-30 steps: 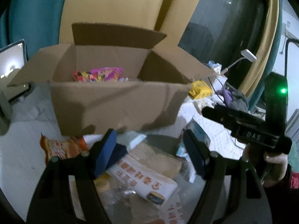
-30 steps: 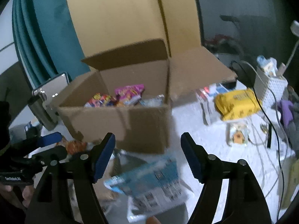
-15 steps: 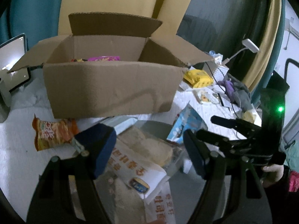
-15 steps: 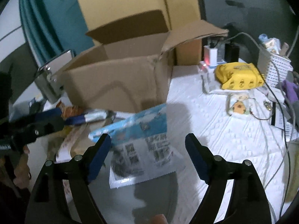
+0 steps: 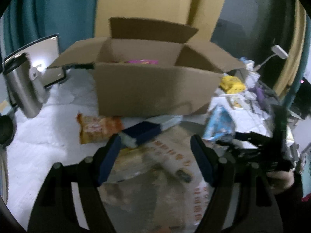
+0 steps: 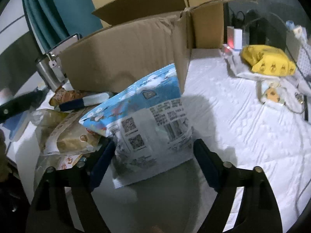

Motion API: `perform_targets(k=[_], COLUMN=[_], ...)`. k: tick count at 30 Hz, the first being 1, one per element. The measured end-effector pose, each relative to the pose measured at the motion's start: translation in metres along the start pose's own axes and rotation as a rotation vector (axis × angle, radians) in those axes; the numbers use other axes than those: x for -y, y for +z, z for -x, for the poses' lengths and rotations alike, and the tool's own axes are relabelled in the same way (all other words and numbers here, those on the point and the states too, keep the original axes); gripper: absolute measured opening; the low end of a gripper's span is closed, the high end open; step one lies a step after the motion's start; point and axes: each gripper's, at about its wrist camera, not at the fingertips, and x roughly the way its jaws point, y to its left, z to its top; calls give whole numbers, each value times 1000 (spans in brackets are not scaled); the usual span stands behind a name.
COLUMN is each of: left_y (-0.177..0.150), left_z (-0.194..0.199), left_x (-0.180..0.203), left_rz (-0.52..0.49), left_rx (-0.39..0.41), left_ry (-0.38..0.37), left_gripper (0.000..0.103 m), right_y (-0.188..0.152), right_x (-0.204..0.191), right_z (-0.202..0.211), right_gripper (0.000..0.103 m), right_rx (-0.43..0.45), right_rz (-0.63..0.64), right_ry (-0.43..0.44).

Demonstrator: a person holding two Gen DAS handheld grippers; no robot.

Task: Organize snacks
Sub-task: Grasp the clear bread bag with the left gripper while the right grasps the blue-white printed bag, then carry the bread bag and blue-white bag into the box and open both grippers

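- Straddling the blue snack bag (image 6: 147, 114), your right gripper (image 6: 153, 155) has just been narrowing its jaws — pads not yet pressing it.
- Your left gripper (image 5: 155, 159) hangs released over the clear bread packet (image 5: 155, 167).
- Both packets lie just before the cardboard box (image 5: 155, 89) — the blue one leans against it.

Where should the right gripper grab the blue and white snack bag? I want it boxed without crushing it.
Grip the blue and white snack bag by its flat white sealed bottom edge, coming from the near side. That edge lies between the right gripper fingers, thin and free of the clear bread packet.
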Motion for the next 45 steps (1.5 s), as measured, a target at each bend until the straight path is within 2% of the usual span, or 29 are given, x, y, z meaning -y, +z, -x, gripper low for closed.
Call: perform_targets(k=[3,6,12,22,28,32,36,45], left_y=[-6,-9,-16,-33,-37,-42,-45,-46], left_z=[-7,-16,-33,-51,-49,-48,-44,-15], left_x=[-14,-25,-31,-40,-46,-44,-47,-52], left_rz=[31,56,94,127,107,62,44,74], left_rx=[-14,-29,-67,-150,-128,-113,-104,-60], left_ry=[34,46,7,-35,-45,-26,-44,-131], left_gripper=[78,91,96,97,96,70,58,55], right_y=[0,1,6,8,9,10,11,17], right_x=[-4,-3,2,-1,-7,-13,-21,-43], right_z=[3,8,27,36,39,43,46,56], right_gripper=[66,59,57,57,57,57,57,57], right_rx=[16,35,92,112,117,120,121,134], right_rz=[14,13,-12,-12,-5,5,14,53], right_ry=[-4,-4,-16,-18,-19,-21,-26,-30])
